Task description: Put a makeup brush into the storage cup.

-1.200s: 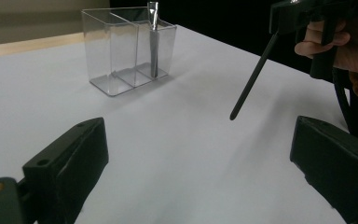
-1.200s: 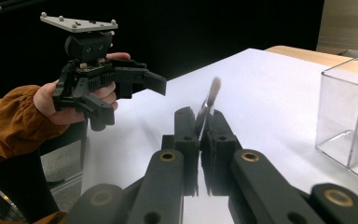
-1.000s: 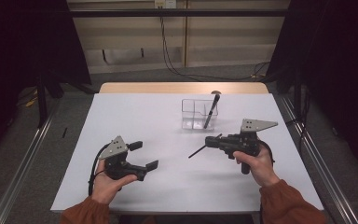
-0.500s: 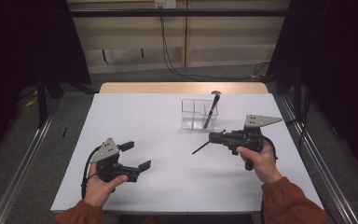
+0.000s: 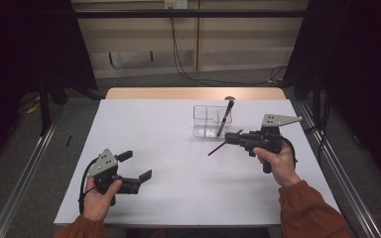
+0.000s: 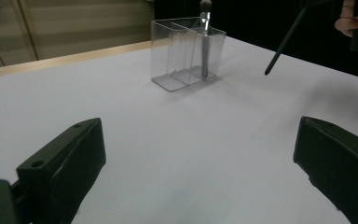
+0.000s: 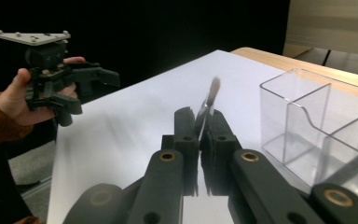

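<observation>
High view: right tongs (image 5: pixel 229 139) held level over the white desk (image 5: pixel 168 129), clamped on a thin dark makeup brush (image 5: pixel 217 148) just beside the clear plastic divided organizer (image 5: pixel 206 121), left tongs (image 5: pixel 136 166) low near the desk's front, jaws apart; left gripper view: jaws wide apart, nothing between; right gripper view: jaws together on the brush.

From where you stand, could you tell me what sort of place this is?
Probably a lab or studio set up for recording handling work, not a home: a white-covered table ringed by black curtains, loose cables along the back wall, and floor rails beside it.
</observation>
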Demonstrator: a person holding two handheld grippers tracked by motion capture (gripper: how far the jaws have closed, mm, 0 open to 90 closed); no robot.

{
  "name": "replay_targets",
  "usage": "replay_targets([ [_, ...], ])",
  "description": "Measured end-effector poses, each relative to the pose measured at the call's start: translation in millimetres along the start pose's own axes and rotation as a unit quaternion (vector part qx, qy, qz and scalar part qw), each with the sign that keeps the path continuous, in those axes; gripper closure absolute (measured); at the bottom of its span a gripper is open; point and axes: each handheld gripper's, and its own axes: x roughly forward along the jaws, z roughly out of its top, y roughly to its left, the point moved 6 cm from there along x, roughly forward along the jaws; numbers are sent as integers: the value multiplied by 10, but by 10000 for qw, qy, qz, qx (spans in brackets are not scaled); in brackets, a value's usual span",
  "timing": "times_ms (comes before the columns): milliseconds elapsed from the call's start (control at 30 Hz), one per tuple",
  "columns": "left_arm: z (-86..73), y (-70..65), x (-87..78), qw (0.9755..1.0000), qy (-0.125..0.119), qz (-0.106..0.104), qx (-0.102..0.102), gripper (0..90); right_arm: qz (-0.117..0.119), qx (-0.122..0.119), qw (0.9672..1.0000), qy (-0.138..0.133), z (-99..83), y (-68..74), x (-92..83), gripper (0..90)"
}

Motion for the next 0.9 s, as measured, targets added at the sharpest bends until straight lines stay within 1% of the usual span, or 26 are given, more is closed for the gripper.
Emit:
replay_targets([
  [67, -22, 10, -37, 10000, -12, 11, -22, 22, -51, 0, 10000, 11, 18, -32, -12, 860],
  [100, -28, 14, -59, 10000, -82, -19, -20, 22, -85, -2, 10000, 4, 27, -45, -15, 860],
  [133, -37, 25, -93, 9999, -105, -39, -61, 22, -123, 3, 9999, 19, 37, -64, -27, 860],
  [200, -45, 61, -135, 9998, -146, 91, -69, 22, -184, 0, 9998, 5, 64, -101, -44, 860],
  [233, -49, 80, -156, 9997, -190, 127, -131, 22, -221, 5, 9998, 14, 76, -118, -56, 860],
  [300, -65, 89, -183, 9996, -195, 146, -157, 22, -286, -10, 9996, 41, 97, -151, -75, 860],
  [333, -85, 92, -195, 9997, -144, 139, -135, 22, -317, -13, 9995, 52, 106, -167, -85, 860],
  [467, -88, 100, -208, 9996, -147, 162, -174, 22, -445, 2, 9990, 60, 147, -249, -124, 860],
  [500, -87, 98, -206, 9996, -146, 139, -206, 22, -457, 20, 9989, 50, 155, -261, -127, 860],
  [567, -88, 99, -199, 9997, -121, 174, -157, 22, -508, 12, 9987, 49, 178, -293, -140, 860],
  [600, -86, 96, -200, 9998, -83, 183, -96, 22, -513, 19, 9987, 67, 183, -299, -144, 859],
  [633, -78, 90, -196, 9997, -114, 190, -67, 22, -542, -3, 9985, 106, 190, -312, -150, 859],
  [733, -74, 88, -201, 9997, -117, 209, -63, 23, -580, -3, 9983, 108, 227, -340, -168, 860],
  [767, -75, 87, -199, 9997, -141, 191, -97, 23, -596, -15, 9982, 91, 248, -353, -177, 859],
  [833, -77, 94, -200, 9996, -122, 239, -61, 23, -621, -20, 9980, 66, 285, -370, -190, 860],
  [867, -76, 93, -200, 9996, -125, 231, -63, 23, -641, -32, 9979, 91, 301, -379, -195, 860],
  [900, -76, 88, -198, 9996, -138, 219, -108, 23, -652, -51, 9978, 78, 317, -388, -195, 859],
])
